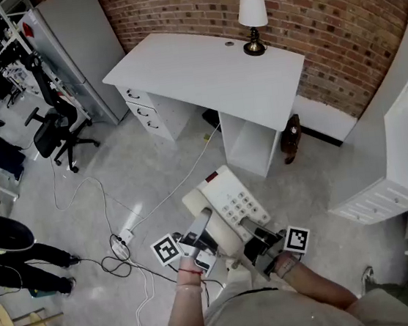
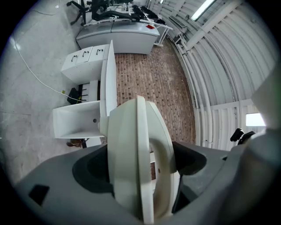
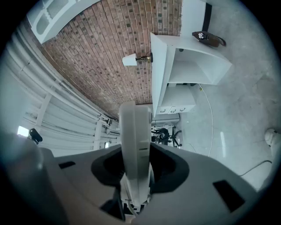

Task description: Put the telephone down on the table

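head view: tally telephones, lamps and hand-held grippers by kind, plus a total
telephone: 1
lamp: 1
hand-held gripper: 2, the left hand-held gripper and the right hand-held gripper, both shut on the telephone
total: 4

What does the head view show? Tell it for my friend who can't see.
The left gripper and right gripper hold a cream telephone over the grey floor. Ahead stands a white table with a small lamp, by a brick wall.

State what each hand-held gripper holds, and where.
Both hold the telephone: the left hand-held gripper clamps its handset side, the right hand-held gripper its opposite edge.
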Action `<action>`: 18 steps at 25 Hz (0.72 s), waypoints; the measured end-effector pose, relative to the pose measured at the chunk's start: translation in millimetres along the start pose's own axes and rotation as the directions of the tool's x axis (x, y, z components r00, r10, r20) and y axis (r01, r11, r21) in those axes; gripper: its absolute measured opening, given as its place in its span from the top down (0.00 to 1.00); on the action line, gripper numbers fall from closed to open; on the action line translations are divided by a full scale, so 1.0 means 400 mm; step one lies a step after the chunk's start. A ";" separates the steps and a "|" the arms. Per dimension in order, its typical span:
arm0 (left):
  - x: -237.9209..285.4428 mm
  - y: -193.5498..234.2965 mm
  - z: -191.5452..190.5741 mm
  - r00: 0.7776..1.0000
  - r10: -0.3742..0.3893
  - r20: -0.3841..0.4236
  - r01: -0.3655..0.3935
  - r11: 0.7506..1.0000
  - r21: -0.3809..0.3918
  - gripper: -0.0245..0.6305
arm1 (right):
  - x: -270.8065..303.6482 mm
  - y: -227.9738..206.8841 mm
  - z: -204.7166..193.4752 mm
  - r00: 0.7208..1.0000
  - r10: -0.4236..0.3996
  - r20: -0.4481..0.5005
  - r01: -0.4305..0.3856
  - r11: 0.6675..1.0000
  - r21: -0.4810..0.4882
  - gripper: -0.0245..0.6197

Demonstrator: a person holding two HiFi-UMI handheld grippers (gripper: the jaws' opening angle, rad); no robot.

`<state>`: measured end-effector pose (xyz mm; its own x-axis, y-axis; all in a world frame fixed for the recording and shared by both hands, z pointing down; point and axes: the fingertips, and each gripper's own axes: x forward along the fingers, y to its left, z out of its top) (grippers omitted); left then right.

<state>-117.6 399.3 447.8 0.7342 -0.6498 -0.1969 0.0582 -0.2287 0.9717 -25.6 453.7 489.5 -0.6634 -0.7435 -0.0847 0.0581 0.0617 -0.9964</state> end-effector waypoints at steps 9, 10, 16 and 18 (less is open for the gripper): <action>0.079 0.068 0.132 0.999 0.019 -0.034 -0.020 1.000 -0.020 0.32 | 0.133 -0.036 0.081 0.999 -0.016 0.029 0.016 1.000 0.006 0.74; 0.090 0.075 0.144 0.999 0.017 -0.039 -0.018 1.000 -0.021 0.32 | 0.144 -0.041 0.090 0.999 -0.018 0.036 0.018 1.000 0.006 0.74; 0.141 0.116 0.207 0.998 0.011 -0.063 -0.013 0.999 -0.035 0.32 | 0.201 -0.069 0.140 0.997 -0.036 0.064 0.037 0.999 -0.015 0.74; 0.163 0.127 0.218 0.998 0.010 -0.068 -0.013 0.999 -0.042 0.32 | 0.214 -0.074 0.163 0.996 -0.043 0.074 0.045 0.999 -0.014 0.74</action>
<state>-125.8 281.9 472.8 0.7792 -0.6011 -0.1775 0.0771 -0.1892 0.9789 -35.4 344.6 511.9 -0.6083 -0.7927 -0.0410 0.0182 0.0378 -0.9991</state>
